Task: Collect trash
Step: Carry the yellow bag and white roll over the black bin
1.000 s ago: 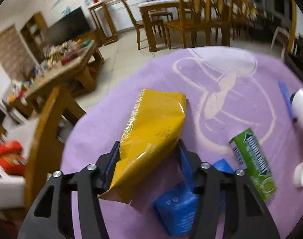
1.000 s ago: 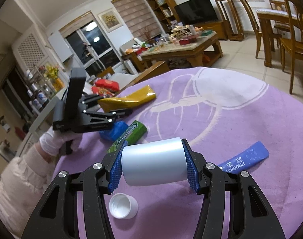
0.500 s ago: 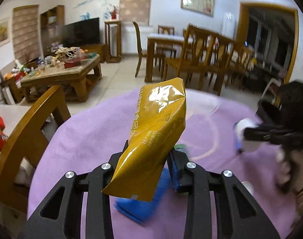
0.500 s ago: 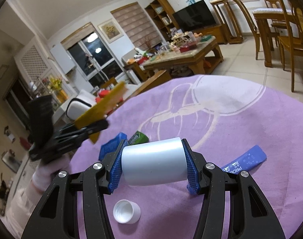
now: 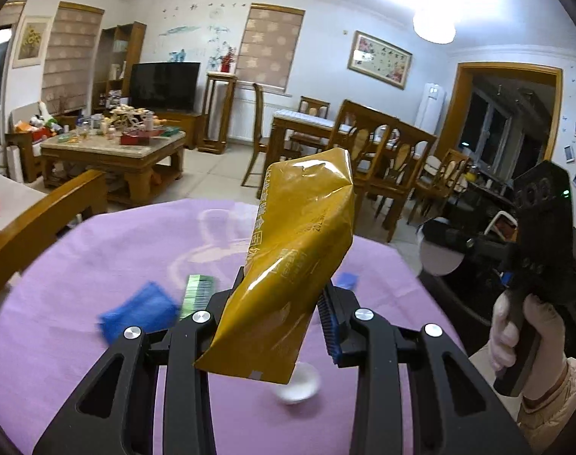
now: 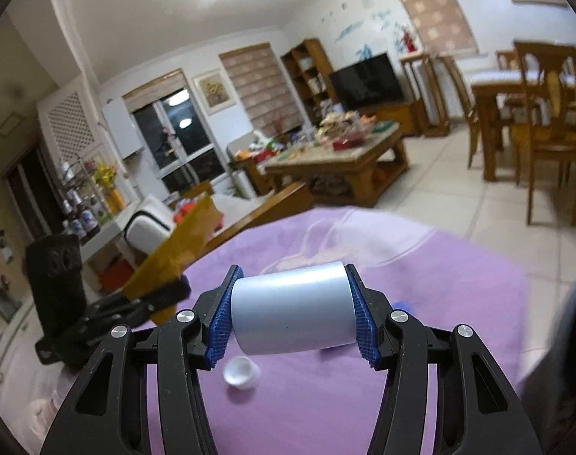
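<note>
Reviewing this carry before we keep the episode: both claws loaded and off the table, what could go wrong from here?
1. The left claw pinches the yellow foil pouch only near its lower end; most of it stands free above the pads, so it may flop or slide out.
2. The right claw grips the smooth white bottle sideways by its ends; it may pivot or slip.
3. The white cap, blue wrapper and green wrapper still lie on the purple tablecloth, possibly forgotten.

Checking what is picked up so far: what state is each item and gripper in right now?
Yellow packet: clamped in left gripper, lifted off the purple cloth.
White bottle: gripped sideways in right gripper, lifted.
White cap: off the bottle, lying on cloth.
Blue wrapper: lying on cloth.
Green packet: lying on cloth.
</note>
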A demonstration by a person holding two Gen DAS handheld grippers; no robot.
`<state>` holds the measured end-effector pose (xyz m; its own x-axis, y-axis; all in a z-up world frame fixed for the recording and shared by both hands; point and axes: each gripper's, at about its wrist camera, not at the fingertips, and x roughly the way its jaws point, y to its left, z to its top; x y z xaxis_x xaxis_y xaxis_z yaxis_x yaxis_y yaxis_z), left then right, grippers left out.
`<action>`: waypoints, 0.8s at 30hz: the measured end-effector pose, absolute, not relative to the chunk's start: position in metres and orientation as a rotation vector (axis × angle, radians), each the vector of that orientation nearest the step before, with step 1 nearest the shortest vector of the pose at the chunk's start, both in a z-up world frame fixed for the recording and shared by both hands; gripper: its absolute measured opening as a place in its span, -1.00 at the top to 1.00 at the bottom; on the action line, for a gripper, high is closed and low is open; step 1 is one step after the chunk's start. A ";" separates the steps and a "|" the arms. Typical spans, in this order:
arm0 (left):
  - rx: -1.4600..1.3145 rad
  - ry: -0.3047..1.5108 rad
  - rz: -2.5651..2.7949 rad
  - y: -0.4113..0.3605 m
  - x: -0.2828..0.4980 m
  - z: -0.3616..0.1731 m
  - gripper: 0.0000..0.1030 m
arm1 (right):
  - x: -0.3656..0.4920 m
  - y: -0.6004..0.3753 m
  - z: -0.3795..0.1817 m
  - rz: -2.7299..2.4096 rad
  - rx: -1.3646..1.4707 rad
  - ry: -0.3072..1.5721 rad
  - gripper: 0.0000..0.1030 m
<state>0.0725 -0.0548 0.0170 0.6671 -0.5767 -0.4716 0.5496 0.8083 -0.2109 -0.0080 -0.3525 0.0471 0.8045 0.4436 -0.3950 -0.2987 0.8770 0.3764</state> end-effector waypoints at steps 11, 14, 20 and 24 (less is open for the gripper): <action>0.024 0.523 -0.850 -0.208 0.031 0.027 0.34 | -0.112 -0.494 0.067 0.097 0.306 0.375 -0.04; 0.051 0.521 -0.912 -0.249 0.020 0.027 0.33 | -0.138 -0.536 0.060 0.013 0.357 0.348 -0.04; 0.115 0.544 -1.005 -0.309 0.000 0.011 0.32 | -0.172 -0.602 0.024 -0.114 0.479 0.336 -0.04; 0.155 0.590 -1.028 -0.337 -0.005 -0.006 0.32 | -0.181 -0.630 0.000 -0.151 0.551 0.343 -0.04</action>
